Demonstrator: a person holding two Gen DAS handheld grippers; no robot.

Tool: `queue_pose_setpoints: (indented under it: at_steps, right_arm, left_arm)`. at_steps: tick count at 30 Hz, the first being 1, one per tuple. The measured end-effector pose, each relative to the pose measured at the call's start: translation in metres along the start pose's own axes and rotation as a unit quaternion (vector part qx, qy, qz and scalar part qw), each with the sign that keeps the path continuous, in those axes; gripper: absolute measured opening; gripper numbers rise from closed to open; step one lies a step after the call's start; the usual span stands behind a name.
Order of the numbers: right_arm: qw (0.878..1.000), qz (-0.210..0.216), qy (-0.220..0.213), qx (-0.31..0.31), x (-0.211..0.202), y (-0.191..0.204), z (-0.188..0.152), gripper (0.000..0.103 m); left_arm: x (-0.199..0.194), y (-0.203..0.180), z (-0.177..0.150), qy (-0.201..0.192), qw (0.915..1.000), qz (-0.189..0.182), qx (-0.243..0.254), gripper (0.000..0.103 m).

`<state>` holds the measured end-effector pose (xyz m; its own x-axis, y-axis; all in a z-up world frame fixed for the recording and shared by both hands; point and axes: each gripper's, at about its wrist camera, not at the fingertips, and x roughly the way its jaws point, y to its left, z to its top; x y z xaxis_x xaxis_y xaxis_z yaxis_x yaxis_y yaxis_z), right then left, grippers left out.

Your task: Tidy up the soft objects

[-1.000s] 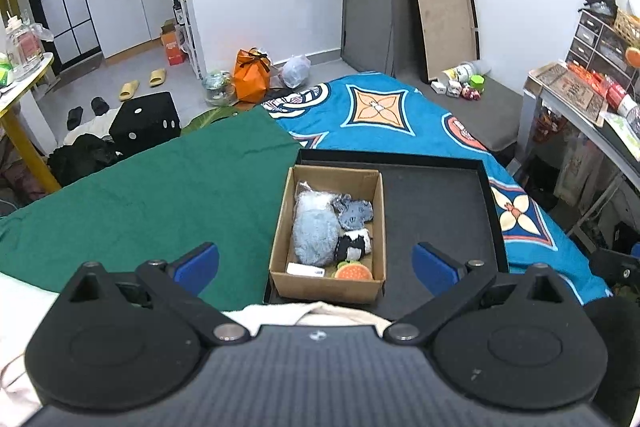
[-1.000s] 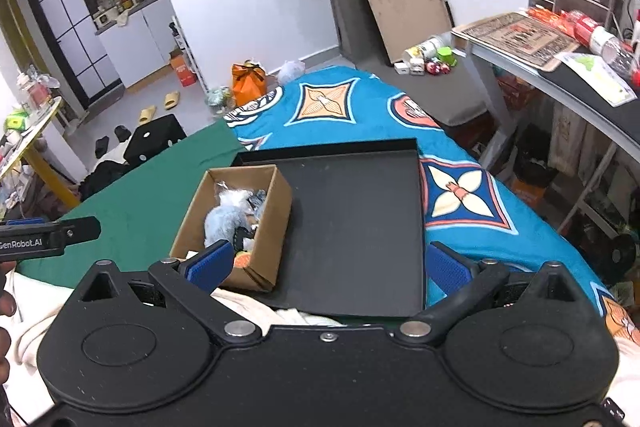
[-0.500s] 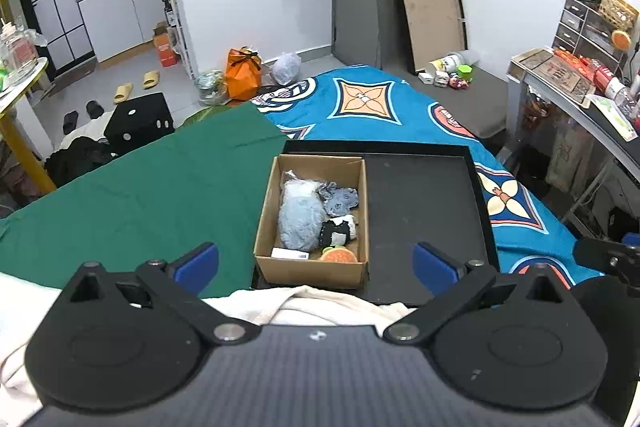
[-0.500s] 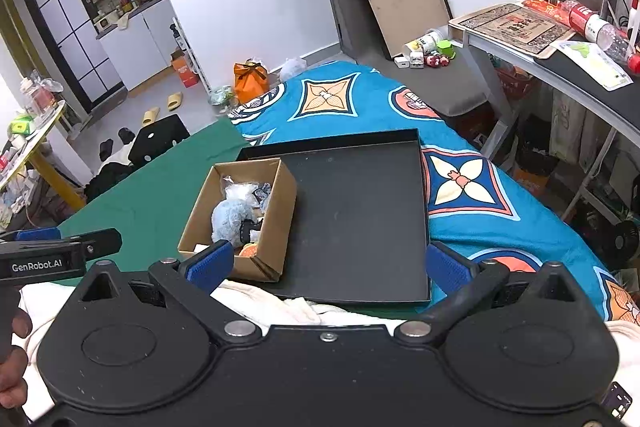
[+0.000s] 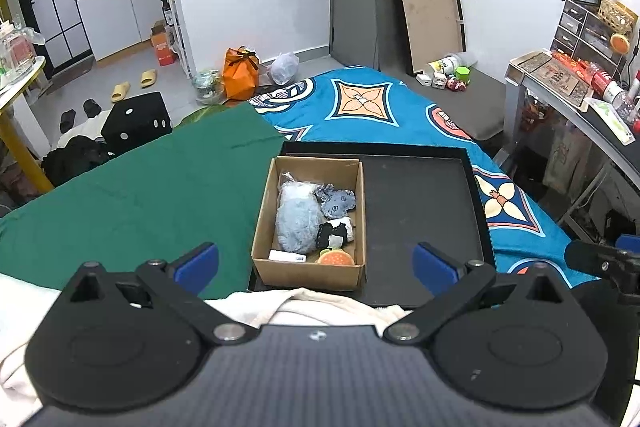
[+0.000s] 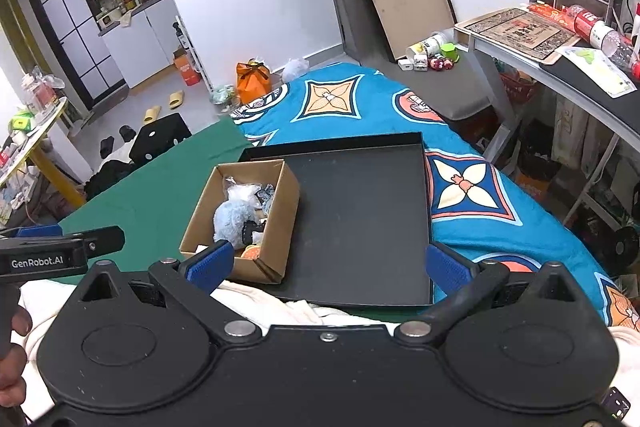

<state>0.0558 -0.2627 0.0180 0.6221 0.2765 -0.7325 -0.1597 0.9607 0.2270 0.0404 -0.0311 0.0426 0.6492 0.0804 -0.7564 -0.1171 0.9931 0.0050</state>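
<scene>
- left gripper (image 5: 316, 263) is spread wide, blue fingertips (image 5: 198, 261) well apart with nothing between them, hanging above the near edge of the bed
- right gripper (image 6: 328, 263) same deal, jaws released and empty, blue pads (image 6: 210, 263) far apart
- cardboard box (image 5: 308, 271) sits in the left part of the black tray (image 5: 424, 211), its left wall right along the tray's left rim, near wall close to the tray's near rim
- soft stuff is all in the box: fluffy light blue plush (image 5: 296, 223) on the left side, grey-blue patterned cloth piece (image 5: 336, 201) up by the right wall, black and white plush (image 5: 335, 233) below that, orange burger-looking toy (image 5: 335, 258) in the near right corner
- also a small white tag or packet (image 5: 287, 256) lying flat against the near wall; can't tell what it is
- right part of the tray is bare black floor, low raised rim all round
- tray lies across the seam where the green sheet (image 5: 132, 195) meets the blue patterned blanket (image 5: 360, 103)
- cream fabric (image 5: 316, 305) is bunched right up against the tray's near edge, just under both grippers
- in the right wrist view the left gripper's body (image 6: 60, 249) pokes in from the left, level with the box's near corner but apart from it
- grey desk (image 6: 560, 67) runs along the right of the bed, with a gap between them
</scene>
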Motion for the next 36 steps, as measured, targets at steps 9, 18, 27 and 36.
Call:
queue_pose_setpoints:
  at_steps: [9, 18, 27, 36]
  right_arm:
    - [1.0, 0.002, 0.003, -0.01, 0.001, 0.007, 0.0, 0.103]
    - [1.0, 0.003, 0.005, -0.017, 0.002, 0.011, 0.0, 0.103]
    - [1.0, 0.004, 0.011, -0.021, 0.005, 0.012, 0.001, 0.103]
    - [1.0, 0.003, 0.012, -0.021, 0.008, 0.012, -0.001, 0.103]
  left_arm:
    - [0.001, -0.002, 0.0, 0.001, 1.0, -0.003, 0.0, 0.102]
    - [0.004, -0.002, -0.002, 0.006, 1.0, -0.004, -0.001, 0.102]
    - [0.006, 0.004, -0.005, 0.013, 0.9999, -0.001, -0.009, 0.102]
    - [0.006, 0.006, -0.006, 0.013, 0.9998, 0.0, -0.012, 0.102]
